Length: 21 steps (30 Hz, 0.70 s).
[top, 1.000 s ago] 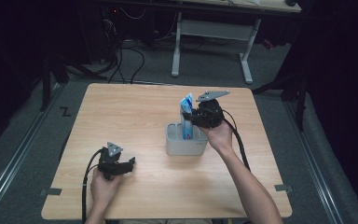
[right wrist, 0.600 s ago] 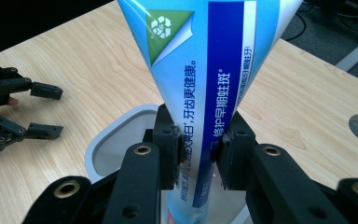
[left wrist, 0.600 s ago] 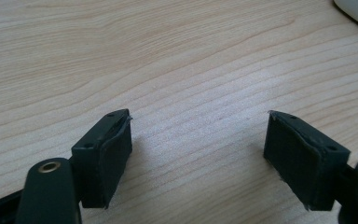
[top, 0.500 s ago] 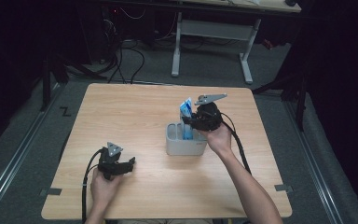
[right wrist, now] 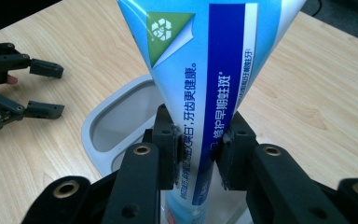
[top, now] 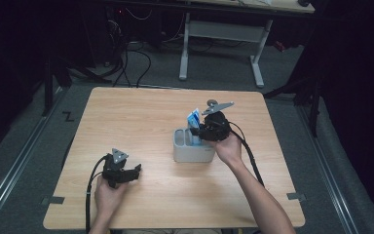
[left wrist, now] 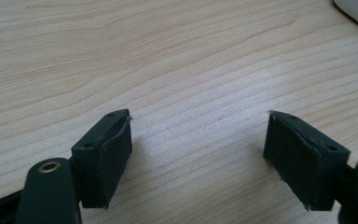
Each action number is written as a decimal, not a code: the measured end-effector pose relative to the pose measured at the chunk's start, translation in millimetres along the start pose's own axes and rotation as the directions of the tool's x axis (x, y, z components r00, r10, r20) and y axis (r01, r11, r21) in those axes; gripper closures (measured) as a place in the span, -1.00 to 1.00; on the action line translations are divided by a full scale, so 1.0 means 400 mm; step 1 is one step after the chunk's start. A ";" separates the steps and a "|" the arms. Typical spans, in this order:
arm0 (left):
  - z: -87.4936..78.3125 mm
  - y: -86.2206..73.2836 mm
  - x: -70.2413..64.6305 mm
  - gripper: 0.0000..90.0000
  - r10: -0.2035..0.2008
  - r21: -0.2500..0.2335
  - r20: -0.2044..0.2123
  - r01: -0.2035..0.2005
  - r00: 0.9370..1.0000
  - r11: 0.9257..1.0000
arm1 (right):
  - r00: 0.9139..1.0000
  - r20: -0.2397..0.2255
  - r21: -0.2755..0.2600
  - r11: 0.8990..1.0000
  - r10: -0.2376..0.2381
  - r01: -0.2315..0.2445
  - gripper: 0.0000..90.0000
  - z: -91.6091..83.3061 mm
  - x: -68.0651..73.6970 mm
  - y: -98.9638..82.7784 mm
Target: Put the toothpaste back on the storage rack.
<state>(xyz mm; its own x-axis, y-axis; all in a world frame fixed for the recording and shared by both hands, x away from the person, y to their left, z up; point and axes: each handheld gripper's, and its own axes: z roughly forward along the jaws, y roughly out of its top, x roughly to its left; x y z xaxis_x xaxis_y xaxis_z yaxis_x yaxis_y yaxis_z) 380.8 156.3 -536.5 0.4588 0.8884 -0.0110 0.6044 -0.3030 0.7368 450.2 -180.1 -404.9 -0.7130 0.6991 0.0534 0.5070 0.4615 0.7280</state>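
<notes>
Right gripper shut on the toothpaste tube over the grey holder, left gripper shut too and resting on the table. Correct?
Not quite. The left gripper is open: the left gripper view shows its jaws wide apart with bare table between them. The rest holds: the right gripper is shut on the toothpaste tube over the grey holder.

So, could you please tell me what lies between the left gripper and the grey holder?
Only bare wooden table: in the high view, nothing lies between the open left gripper and the grey holder.
</notes>
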 end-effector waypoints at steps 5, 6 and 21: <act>0.000 0.000 0.000 -0.47 0.000 0.000 0.000 0.000 1.000 1.000 | 1.000 0.003 0.009 1.000 -0.003 0.003 0.59 0.006 0.005 -0.001; 0.000 0.000 0.000 -0.47 0.000 0.001 0.000 0.000 1.000 1.000 | 1.000 0.001 0.006 1.000 0.002 -0.002 0.58 0.006 0.004 -0.001; 0.000 0.000 0.000 -0.47 0.000 0.001 0.000 0.000 1.000 1.000 | 1.000 -0.001 -0.017 1.000 0.007 -0.007 0.53 0.023 0.003 -0.006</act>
<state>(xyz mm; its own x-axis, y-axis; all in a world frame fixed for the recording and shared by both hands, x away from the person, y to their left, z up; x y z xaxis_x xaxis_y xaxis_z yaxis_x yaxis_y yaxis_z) 380.9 156.3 -536.4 0.4587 0.8885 -0.0105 0.6047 -0.3035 0.7364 452.6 -175.2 -413.0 -0.7102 0.7015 0.0595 0.5036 0.4471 0.7393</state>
